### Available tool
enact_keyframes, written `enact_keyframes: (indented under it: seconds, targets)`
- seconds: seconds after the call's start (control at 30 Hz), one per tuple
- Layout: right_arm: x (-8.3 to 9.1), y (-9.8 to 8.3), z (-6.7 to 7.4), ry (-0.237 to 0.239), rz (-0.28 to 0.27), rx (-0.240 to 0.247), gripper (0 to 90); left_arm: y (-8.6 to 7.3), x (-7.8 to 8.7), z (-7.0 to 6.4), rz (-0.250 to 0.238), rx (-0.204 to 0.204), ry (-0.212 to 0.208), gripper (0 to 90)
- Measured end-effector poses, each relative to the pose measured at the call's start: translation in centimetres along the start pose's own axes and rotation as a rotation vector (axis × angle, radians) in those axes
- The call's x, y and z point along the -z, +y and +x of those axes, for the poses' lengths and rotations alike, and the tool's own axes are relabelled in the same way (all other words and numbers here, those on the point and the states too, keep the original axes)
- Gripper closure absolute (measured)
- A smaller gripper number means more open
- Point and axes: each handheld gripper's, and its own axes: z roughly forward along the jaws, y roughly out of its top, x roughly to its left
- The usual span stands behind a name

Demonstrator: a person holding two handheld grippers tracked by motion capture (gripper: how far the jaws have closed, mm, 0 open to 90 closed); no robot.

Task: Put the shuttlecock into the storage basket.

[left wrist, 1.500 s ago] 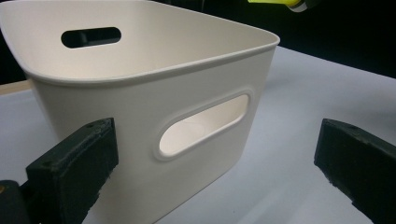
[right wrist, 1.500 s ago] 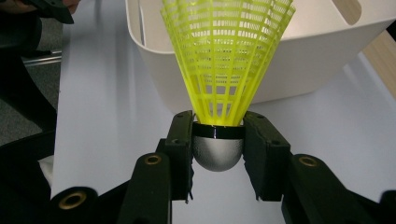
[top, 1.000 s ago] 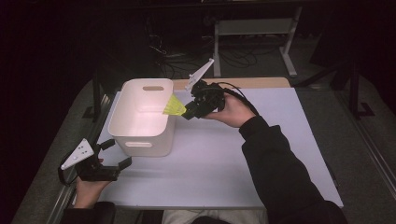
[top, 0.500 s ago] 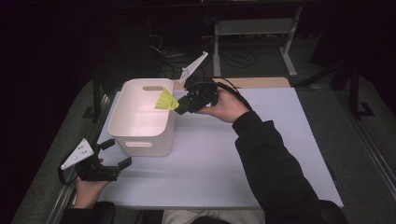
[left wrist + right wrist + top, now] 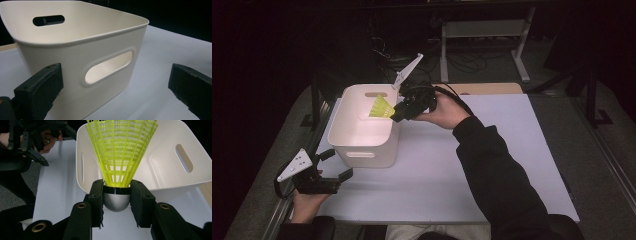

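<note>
— Right claw [image 5: 398,113] in the high view? 
— Over the bin [image 5: 362,131] rim, pinching a yellow shuttlecock [image 5: 381,107]; left claw [image 5: 334,165] idles at the desk [image 5: 492,150] edge.

— Left claw view? 
— Jaws spread, bin wall ahead, interior floor unseen.

— Right claw view? 
— Shuttlecock cork clamped, skirt over the bin; release apparently remains.

1. Your high view is dim overall: the white table [image 5: 492,150] is the one lit area, and the far room and both sides fall to near black.
2. Light reaches you from above; the bin [image 5: 362,131] glows brightly inside.
3. In your left gripper view, the near black jaws look soft, and the bin's wall is evenly lit.
4. In your right gripper view, the yellow shuttlecock [image 5: 120,152] is sharp and vivid, its silver cap [image 5: 116,201] faintly glinting.
</note>
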Motion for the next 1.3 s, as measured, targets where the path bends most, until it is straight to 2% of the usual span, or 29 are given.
enact_keyframes:
  seconds: [0.43, 1.3]
  targets:
    - [-1.7, 0.9, 0.2, 0.028, 0.012, 0.013, 63.3, 0.0, 0.0, 0.0, -0.003, 0.002, 0.0, 0.0]
    - [-5.2, 1.0, 0.3, 0.083, 0.026, 0.012, 63.3, 0.0, 0.0, 0.0, -0.005, 0.005, -0.002, 0.0]
